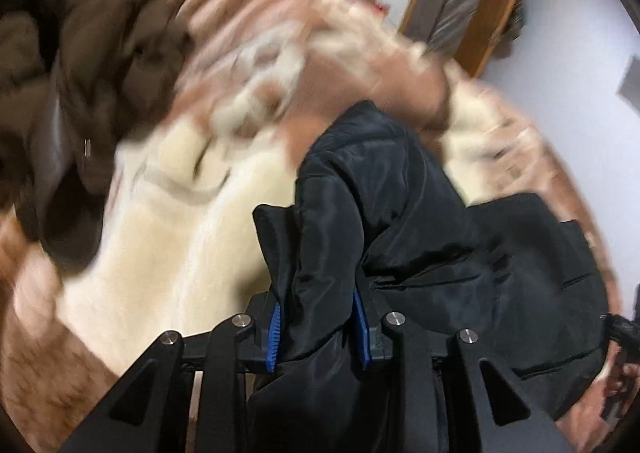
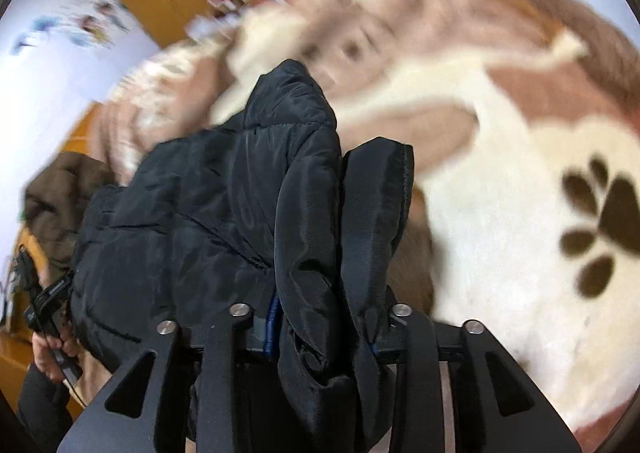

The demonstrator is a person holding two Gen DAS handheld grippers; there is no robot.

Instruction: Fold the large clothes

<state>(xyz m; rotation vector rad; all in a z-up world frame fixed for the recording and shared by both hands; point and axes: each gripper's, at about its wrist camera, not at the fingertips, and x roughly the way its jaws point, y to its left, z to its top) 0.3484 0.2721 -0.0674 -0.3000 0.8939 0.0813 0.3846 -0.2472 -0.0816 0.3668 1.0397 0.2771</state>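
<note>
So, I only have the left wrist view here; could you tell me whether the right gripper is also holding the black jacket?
Observer: Yes, the right gripper is shut on the black puffer jacket, fabric bunched between its fingers.
Operator: Thank you. What lies beyond it on that side?
Observer: A cream blanket with a dark paw print.
Operator: And is the brown garment visible there too?
Observer: Yes, a brown garment lies at the left edge, behind the jacket.
</note>
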